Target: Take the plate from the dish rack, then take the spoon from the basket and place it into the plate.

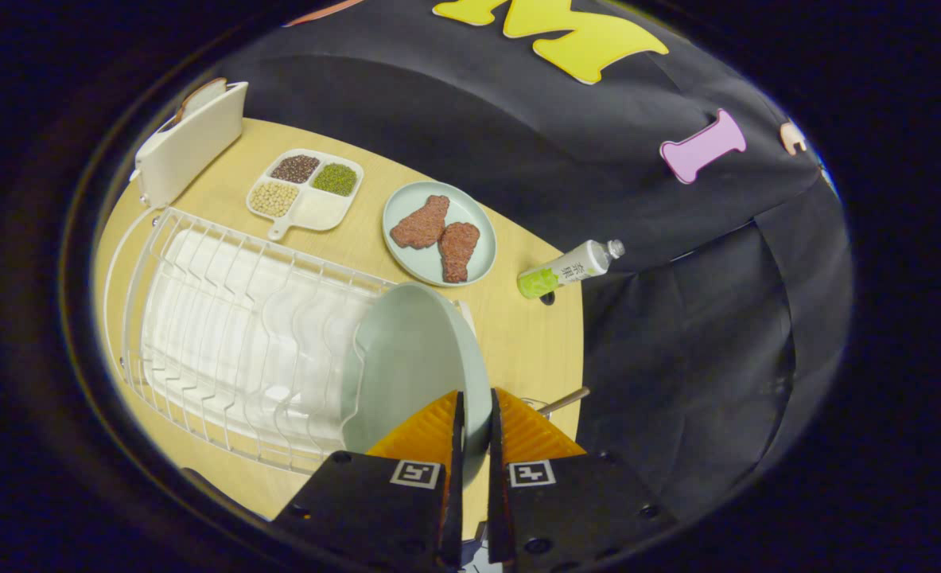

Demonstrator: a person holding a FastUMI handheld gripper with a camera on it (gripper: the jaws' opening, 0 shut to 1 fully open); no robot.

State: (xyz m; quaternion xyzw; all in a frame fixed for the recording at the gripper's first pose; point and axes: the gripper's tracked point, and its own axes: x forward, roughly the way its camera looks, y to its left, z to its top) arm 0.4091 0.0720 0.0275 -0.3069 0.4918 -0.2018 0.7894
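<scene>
Plate (414, 358) stands on edge at right end of dish rack (223, 334), rim pinched btwn both fingers of gripper (474, 426), jaws nearly closed on it. Spoon (563, 400) handle pokes out just right of fingers. Bottle (569, 269) lies further back on table (518, 334).

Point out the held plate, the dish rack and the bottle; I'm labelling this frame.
Plate (414, 358): gripper view, its pale green face, rim pinched between the jaws of the gripper (474, 418).
Dish rack (223, 334): gripper view, its white wire bars.
Bottle (569, 269): gripper view, its white body.
</scene>
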